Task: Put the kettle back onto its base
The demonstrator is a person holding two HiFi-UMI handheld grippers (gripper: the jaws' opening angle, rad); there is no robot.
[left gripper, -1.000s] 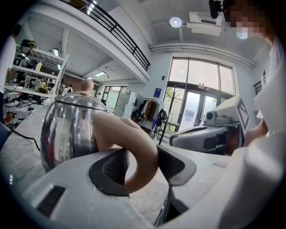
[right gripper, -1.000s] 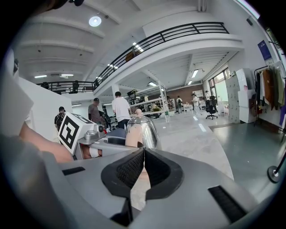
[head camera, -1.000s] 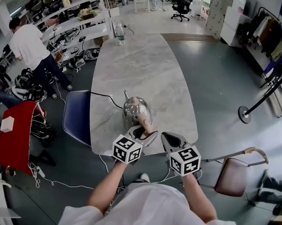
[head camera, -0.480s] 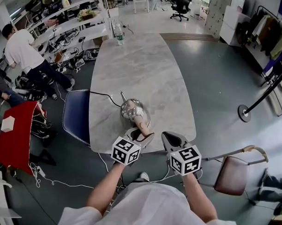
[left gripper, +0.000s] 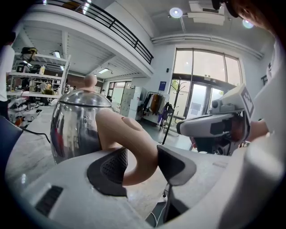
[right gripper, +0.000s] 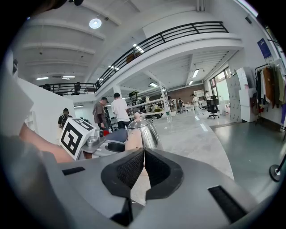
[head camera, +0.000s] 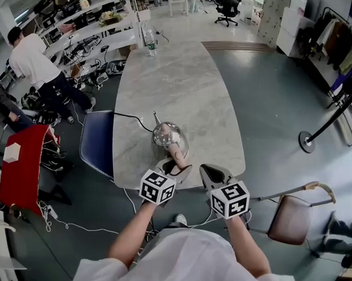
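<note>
**Left gripper pinches the kettle's handle**

The shiny metal kettle [head camera: 167,136] stands up straight on the grey marble table [head camera: 173,74]. It is near the table edge closest to the person. Its thin spout [head camera: 157,117] points away from the person. The lid has a round knob [left gripper: 90,81] on top. A black cord [head camera: 129,118] runs across the table to the bottom of the kettle. I cannot tell if the base is under the kettle, because the kettle hides that spot.

The left gripper [head camera: 178,164] has its two jaws on the kettle's pale pink handle [left gripper: 134,143]. One dark pad sits inside the loop of the handle. The other pad presses on the outside. The handle is pinched between them.

The right gripper [right gripper: 143,166] is just beside the left one, by the table's near edge. Its jaws are pressed together and nothing is between them.

A blue chair [head camera: 96,144] stands at the left side of the table. A brown chair [head camera: 289,219] stands off to the right. A bottle [head camera: 151,48] stands at the far end of the table. A person in a white shirt [head camera: 32,55] bends over by the desks far off on the left.
</note>
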